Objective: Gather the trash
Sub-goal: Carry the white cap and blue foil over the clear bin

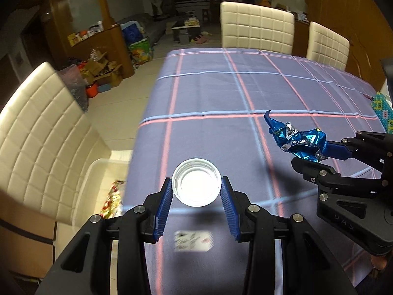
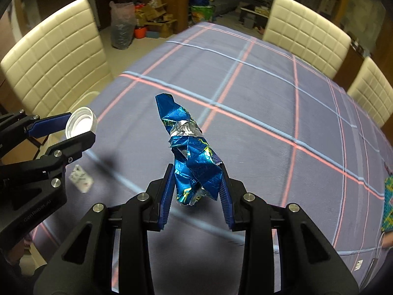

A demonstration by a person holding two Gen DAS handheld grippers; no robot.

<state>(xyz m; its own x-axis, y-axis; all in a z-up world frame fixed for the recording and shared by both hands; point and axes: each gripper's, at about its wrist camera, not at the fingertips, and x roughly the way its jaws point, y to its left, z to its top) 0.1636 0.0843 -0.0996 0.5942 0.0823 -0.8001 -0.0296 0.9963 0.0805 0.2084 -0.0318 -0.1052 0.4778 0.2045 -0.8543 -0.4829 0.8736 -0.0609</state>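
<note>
My left gripper [image 1: 196,184] is shut on a white plastic bottle cap [image 1: 196,182], held above the table's left edge; the cap also shows in the right wrist view [image 2: 81,122]. My right gripper [image 2: 196,172] is shut on a crumpled blue and silver foil wrapper [image 2: 191,152], held above the table; the wrapper also shows in the left wrist view [image 1: 298,139]. A small white printed paper scrap [image 1: 192,241] lies on the plaid tablecloth [image 1: 221,93] under my left gripper; it shows in the right wrist view [image 2: 81,178] too.
A clear plastic bin [image 1: 98,179] holding a colourful wrapper [image 1: 113,199] stands on the floor left of the table. Cream padded chairs [image 1: 255,27] stand around the table. A knitted colourful mat [image 2: 388,204] lies at the right edge. Boxes and bags clutter the floor behind.
</note>
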